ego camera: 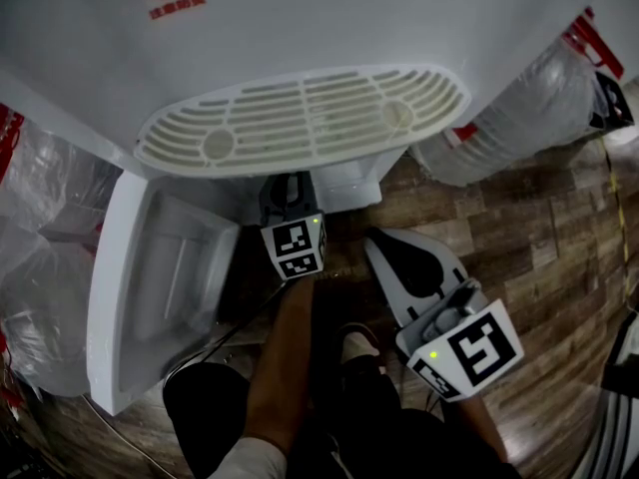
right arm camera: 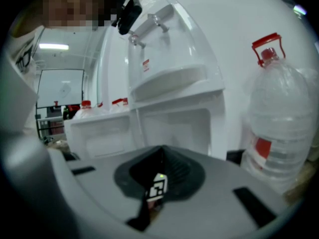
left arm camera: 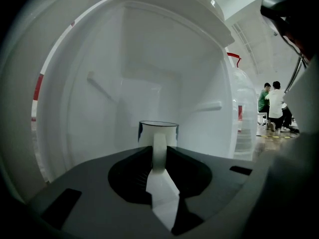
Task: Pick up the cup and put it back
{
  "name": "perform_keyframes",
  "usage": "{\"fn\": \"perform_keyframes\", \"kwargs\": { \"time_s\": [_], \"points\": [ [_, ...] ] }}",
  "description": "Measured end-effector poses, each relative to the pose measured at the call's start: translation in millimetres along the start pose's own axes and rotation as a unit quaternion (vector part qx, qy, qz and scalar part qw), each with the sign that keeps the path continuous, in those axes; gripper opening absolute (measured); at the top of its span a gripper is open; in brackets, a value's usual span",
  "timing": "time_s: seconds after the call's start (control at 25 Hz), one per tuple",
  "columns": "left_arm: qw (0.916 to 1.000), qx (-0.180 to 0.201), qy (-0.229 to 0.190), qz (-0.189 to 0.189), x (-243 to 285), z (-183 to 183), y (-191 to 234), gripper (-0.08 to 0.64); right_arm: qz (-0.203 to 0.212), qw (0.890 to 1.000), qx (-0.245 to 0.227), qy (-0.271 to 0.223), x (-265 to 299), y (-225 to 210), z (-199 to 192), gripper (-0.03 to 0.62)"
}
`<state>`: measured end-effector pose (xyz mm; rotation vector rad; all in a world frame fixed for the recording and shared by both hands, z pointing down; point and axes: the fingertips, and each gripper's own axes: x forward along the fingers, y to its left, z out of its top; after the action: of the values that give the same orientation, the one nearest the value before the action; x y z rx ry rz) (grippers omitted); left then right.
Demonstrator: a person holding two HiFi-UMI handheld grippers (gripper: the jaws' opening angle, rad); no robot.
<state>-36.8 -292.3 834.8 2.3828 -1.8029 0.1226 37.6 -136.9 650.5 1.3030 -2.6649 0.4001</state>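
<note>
Left gripper (left arm camera: 158,152) is reaching into the dispenser's lower cabinet (left arm camera: 99,93), fingers closed on the handle of the cup (left arm camera: 158,129). Cup is upright inside the cabinet, base hidden. Right gripper (right arm camera: 160,152) is outside the cabinet, fingers together, empty. Risk: a handle-only grip lets the cup swing or tip, and its rim could clip the cabinet's frame.

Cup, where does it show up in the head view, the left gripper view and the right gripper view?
Head view: not in it; the dispenser top covers the cabinet.
Left gripper view: cup at centre, its handle between the left gripper jaws, inside the cabinet.
Right gripper view: not in it.
Shared landmark: the white dispenser, also in the left gripper view and the right gripper view.
</note>
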Motion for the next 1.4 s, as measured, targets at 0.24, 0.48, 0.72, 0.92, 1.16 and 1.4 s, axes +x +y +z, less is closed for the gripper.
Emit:
{"fn": "perform_keyframes", "kwargs": {
  "time_s": [0.24,0.48,0.72,0.92,1.16,1.4],
  "points": [
    [0.9998,-0.006,-0.011,0.017,-9,7,5,0.132,0.007,1.000,-0.007,0.002,1,5,1,0.023],
    [0.9996,-0.019,-0.020,-0.003,-23,18,-10,0.132,0.004,1.000,-0.006,-0.001,-1,5,3,0.023],
    [0.9996,-0.021,-0.020,-0.004,-38,23,-12,0.132,0.001,1.000,-0.004,-0.005,-3,5,4,0.023],
    [0.9994,-0.026,-0.017,0.011,-53,29,-4,0.127,-0.001,1.000,-0.006,-0.009,-4,5,6,0.023],
    [0.9988,-0.045,-0.019,0.004,-78,43,-10,0.063,0.001,1.000,-0.011,-0.013,-4,6,12,0.023],
    [0.9978,-0.053,-0.039,-0.009,-99,75,-25,0.032,-0.003,1.000,-0.014,-0.016,-6,3,15,0.023]
  ]
}}
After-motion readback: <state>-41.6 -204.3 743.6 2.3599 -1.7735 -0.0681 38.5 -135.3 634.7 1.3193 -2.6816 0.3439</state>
